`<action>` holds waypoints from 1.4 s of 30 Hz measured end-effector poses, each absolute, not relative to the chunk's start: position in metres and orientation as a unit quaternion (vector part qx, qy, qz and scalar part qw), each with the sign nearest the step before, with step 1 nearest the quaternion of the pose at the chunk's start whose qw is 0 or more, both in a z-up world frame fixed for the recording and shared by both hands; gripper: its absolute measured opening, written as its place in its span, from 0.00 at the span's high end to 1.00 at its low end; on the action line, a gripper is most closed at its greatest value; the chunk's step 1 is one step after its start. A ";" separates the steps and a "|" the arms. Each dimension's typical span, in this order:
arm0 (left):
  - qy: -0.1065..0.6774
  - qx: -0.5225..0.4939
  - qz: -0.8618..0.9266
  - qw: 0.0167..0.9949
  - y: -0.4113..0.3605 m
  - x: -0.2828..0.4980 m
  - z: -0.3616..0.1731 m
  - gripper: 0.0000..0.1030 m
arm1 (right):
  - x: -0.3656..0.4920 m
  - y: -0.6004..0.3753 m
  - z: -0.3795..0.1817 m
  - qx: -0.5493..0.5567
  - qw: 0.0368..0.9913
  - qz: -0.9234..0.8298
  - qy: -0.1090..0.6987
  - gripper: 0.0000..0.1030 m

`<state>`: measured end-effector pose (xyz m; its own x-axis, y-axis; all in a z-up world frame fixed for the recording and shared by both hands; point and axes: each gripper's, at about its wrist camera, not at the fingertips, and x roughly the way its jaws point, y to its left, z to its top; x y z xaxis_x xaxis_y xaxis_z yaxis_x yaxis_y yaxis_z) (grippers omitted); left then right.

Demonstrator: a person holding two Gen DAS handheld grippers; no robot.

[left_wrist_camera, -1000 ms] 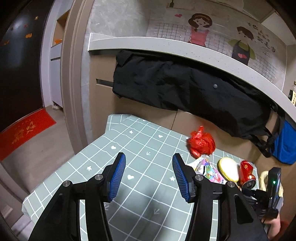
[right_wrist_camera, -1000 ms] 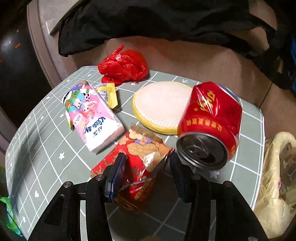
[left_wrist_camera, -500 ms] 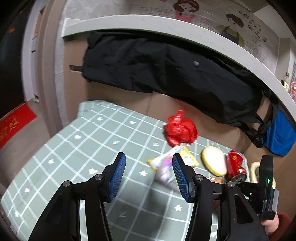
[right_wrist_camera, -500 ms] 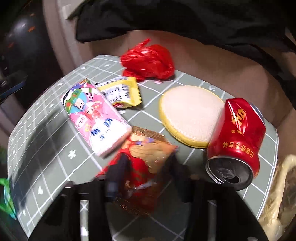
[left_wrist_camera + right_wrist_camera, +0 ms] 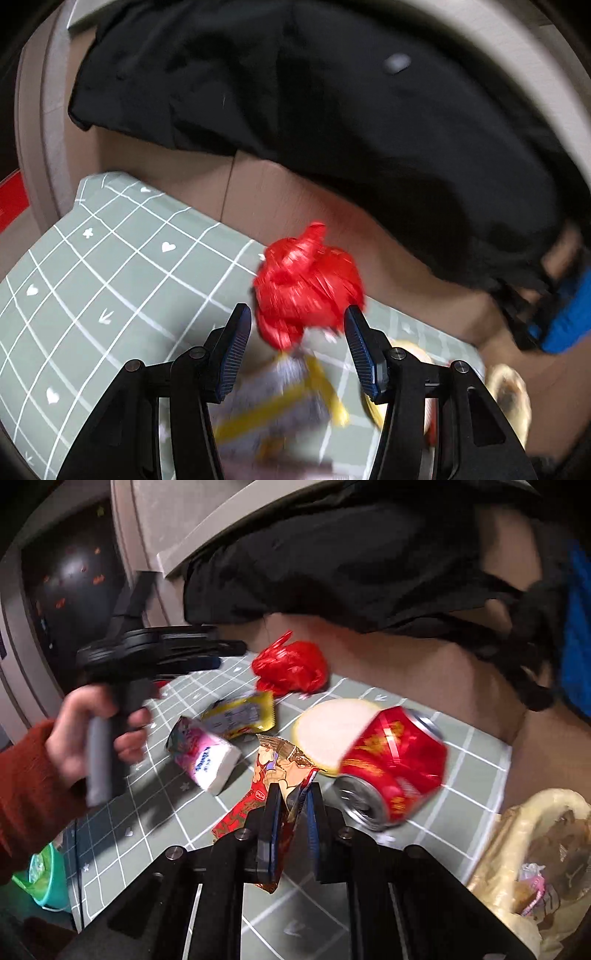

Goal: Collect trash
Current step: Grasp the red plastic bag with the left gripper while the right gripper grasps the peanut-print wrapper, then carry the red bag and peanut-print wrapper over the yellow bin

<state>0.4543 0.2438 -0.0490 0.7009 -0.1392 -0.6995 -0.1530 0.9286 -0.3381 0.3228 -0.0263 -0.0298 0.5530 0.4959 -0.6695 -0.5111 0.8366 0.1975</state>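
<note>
Red-and-gold snack wrapper point(image 5: 273, 775): pinched between the clenched right tongs point(image 5: 293, 812), its upper end standing above the green grid-patterned bench point(image 5: 461, 771). Just beside it lie a dented red can point(image 5: 391, 764) on its side, a round yellow-rimmed pad point(image 5: 328, 727), a pink-and-white packet point(image 5: 207, 757) and a yellow sachet point(image 5: 242, 716). A crumpled red plastic bag point(image 5: 306, 288) sits at the bench's far edge, below a hanging black garment point(image 5: 332, 110). Left tongs point(image 5: 297, 347): released, jaws apart, framing the red bag without touching it, held by a hand point(image 5: 85, 727) in a rust-coloured sleeve point(image 5: 26, 786). A beige bag point(image 5: 535, 856) holding scraps stands at the bench's right.
</note>
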 end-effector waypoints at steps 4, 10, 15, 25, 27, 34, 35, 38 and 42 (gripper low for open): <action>0.402 -0.238 0.037 0.883 0.249 0.494 -0.066 0.48 | 0.322 -0.048 -0.033 -0.005 0.890 0.267 0.370 0.88; 0.399 -0.261 0.048 0.878 0.242 0.505 -0.075 0.47 | 0.328 -0.075 -0.045 0.027 0.888 0.256 0.380 0.88; 0.402 -0.237 0.044 0.883 0.225 0.497 -0.072 0.52 | 0.331 -0.079 -0.047 0.047 0.890 0.256 0.375 0.88; 0.365 -0.128 0.035 0.922 0.184 0.434 -0.027 0.70 | 0.317 -0.076 -0.035 0.042 0.896 0.256 0.361 0.88; 0.354 -0.114 0.026 0.928 0.176 0.411 -0.015 0.71 | 0.314 -0.074 -0.031 0.041 0.896 0.259 0.357 0.88; 0.309 -0.078 -0.004 0.948 0.165 0.349 0.025 0.71 | 0.298 -0.063 -0.014 0.019 0.901 0.267 0.343 0.88; 0.304 -0.075 -0.005 0.950 0.164 0.340 0.030 0.71 | 0.296 -0.061 -0.012 0.017 0.901 0.267 0.341 0.88; 0.287 -0.066 -0.003 0.956 0.163 0.322 0.042 0.71 | 0.292 -0.059 -0.005 0.013 0.903 0.268 0.335 0.88; 0.273 -0.063 -0.006 0.960 0.166 0.301 0.050 0.71 | 0.285 -0.057 0.001 0.009 0.905 0.270 0.329 0.88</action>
<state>0.3006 0.1664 0.0501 0.8507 -0.0459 -0.5236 -0.0226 0.9921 -0.1238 0.2848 -0.0567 0.0010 0.6382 0.4939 -0.5905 -0.4819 0.8545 0.1939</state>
